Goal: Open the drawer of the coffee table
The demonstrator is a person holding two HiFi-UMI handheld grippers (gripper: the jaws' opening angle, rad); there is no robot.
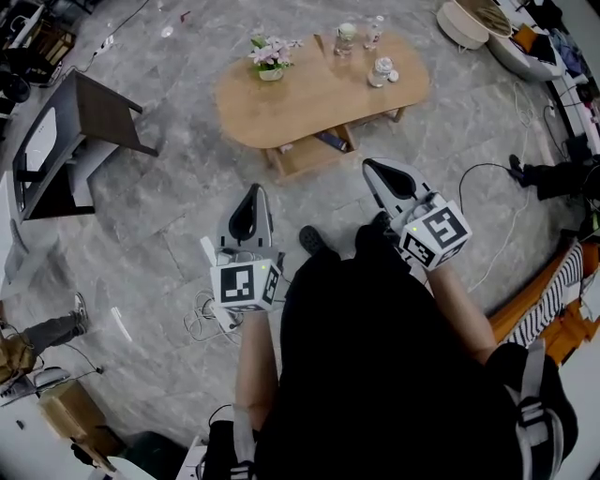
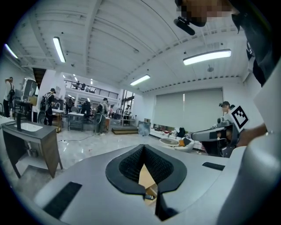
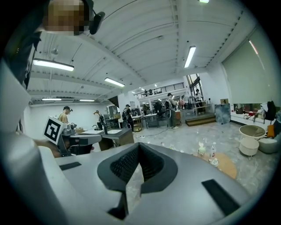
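Note:
The coffee table [image 1: 319, 94] is an oval wooden top on the grey stone floor ahead of me, with a lower shelf [image 1: 309, 155] under it. A drawer front cannot be made out from here. In the head view my left gripper [image 1: 251, 199] and right gripper [image 1: 373, 169] are held side by side short of the table's near edge. Both point toward it, shut with nothing between the jaws. In the left gripper view the left gripper [image 2: 143, 150] has its pads together, with a sliver of wood behind them. The right gripper [image 3: 138, 148] is likewise shut, with the table [image 3: 225, 165] off to its right.
A flower pot [image 1: 270, 58], two bottles [image 1: 347, 37] and a jar [image 1: 382, 70] stand on the tabletop. A dark stand [image 1: 80, 127] is at the left. Cables [image 1: 202, 319] lie on the floor by my left gripper. A round white basket [image 1: 464, 23] sits at the far right.

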